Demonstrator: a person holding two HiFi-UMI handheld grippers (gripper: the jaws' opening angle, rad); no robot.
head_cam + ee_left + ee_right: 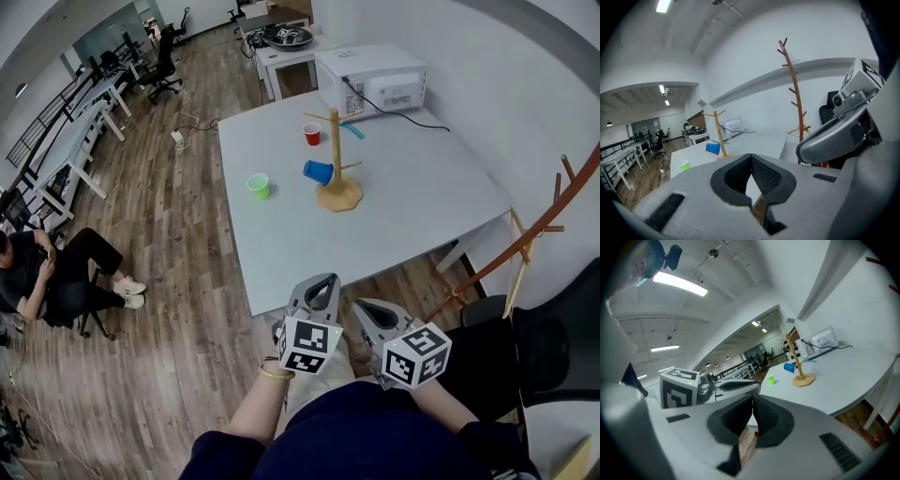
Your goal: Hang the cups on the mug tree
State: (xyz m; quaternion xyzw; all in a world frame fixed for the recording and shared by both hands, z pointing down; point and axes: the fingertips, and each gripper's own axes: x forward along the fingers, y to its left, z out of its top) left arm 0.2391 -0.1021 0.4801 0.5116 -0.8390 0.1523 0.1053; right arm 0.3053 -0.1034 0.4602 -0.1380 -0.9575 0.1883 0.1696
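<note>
My left tool (322, 281) and right tool (367, 307) sit side by side at the bottom centre of the head view, just short of the near edge of the table (403, 216). Each has its jaws pressed together with nothing between them, and the dark ribbed pads meet in both gripper views. Farther up on the pale grey table, left of centre, a lime-green cup (259, 186) stands upright and alone. Just right of it a blue cup (318, 172) lies on its side, its base towards the post of the mug tree (336, 159) and its mouth facing left. It looks raised just above the tree's round base, though I cannot tell whether a peg carries it. The tree is light wood, a slim upright post with short pegs angled upward on a flat disc foot. Behind it, slightly left, a red cup (311, 134) stands upright. At the table's far edge, at the top of the frame, sits a white appliance (370, 80) with a black cable trailing to the right.
</note>
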